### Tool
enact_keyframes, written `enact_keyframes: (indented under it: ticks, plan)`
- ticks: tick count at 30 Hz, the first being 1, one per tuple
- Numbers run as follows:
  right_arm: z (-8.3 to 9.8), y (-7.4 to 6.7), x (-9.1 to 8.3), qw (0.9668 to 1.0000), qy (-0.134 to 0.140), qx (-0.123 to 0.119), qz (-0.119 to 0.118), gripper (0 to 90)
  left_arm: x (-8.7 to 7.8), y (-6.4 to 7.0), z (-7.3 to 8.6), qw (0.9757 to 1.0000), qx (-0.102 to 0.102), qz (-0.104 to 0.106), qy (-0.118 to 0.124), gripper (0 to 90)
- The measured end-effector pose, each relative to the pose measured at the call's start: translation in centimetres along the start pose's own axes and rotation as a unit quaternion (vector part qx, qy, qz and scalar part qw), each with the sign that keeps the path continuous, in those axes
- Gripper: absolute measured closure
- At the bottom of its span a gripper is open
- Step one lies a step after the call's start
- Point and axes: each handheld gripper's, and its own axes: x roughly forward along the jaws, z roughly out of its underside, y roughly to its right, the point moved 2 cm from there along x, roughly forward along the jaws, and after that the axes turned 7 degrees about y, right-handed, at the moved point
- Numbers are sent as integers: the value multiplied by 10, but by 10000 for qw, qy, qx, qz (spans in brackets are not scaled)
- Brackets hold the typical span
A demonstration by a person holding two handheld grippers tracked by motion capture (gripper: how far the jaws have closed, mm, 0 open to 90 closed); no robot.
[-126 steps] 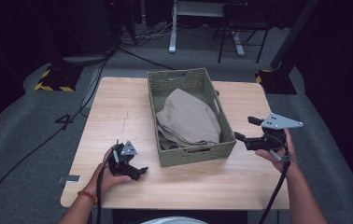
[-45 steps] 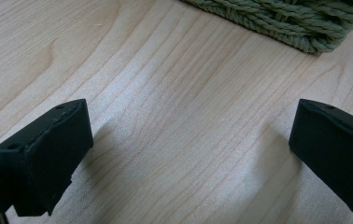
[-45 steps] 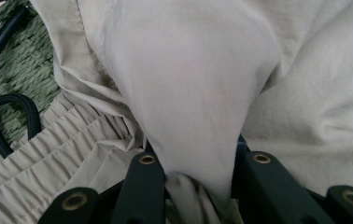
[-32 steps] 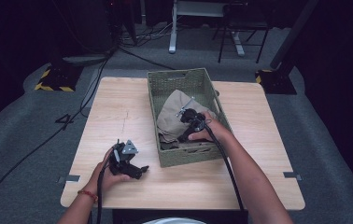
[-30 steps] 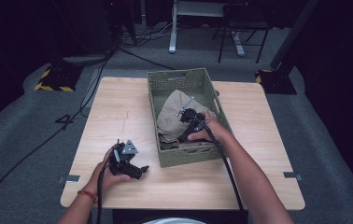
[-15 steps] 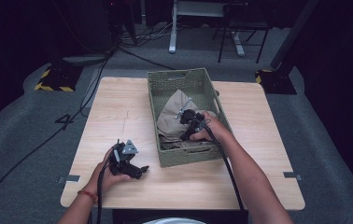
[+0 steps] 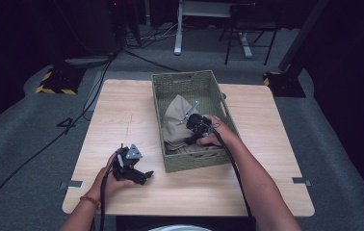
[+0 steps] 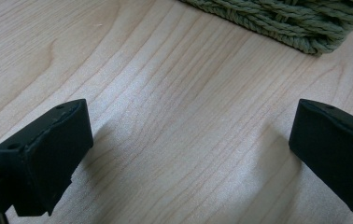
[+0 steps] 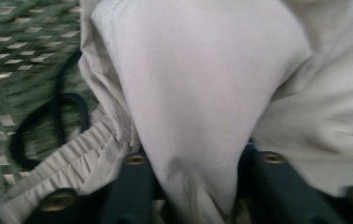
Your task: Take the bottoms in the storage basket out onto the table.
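We find the right tool [image 7: 191, 126] lowered into the green woven basket [image 7: 160, 90], which stands on the far right half of the desk [image 7: 122, 108]. Its jaws have just been closing, and in the right gripper view a fold of the beige garment [image 9: 198, 84] is pinched between them, the cloth bunched up from the pads. We record this tool as gripping the garment. The garment lies inside the basket, covering most of its floor, with its gathered waistband [image 9: 79, 154] and a dark drawstring [image 9: 55, 116] showing toward the left of that view against the basket weave. The person's right hand [image 7: 216, 134] rests over the near right wall of the basket.

The left tool [image 7: 144, 175] sits low at the near left part of the desk, held in the left hand [image 7: 110, 180], well apart from the basket's near left corner. In the left gripper view its two black jaws stand wide apart with bare wood between them; it holds nothing. A corner of the basket appears at the far edge of that view.
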Motion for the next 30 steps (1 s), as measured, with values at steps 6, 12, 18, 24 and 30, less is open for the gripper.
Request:
enact_keyframes:
  ticks: [6,12,18,24,30]
  plan:
    - [-4,-4,6,9998,49,76,153,229,0,0,0,10000,-1,0,0,2]
    - [-3,-1,13,9992,-129,198,313,151,0,0,0,10000,-2,-3,0,2]
    - [-2,-2,9,9996,-256,96,-78,408,0,0,0,10000,0,-4,1,2]
    - [-3,-4,6,9996,-262,-146,3,584,0,0,0,10000,16,-15,-3,2]
    - [-2,-5,4,9987,-242,-360,276,746,0,0,0,10000,-6,0,1,2]
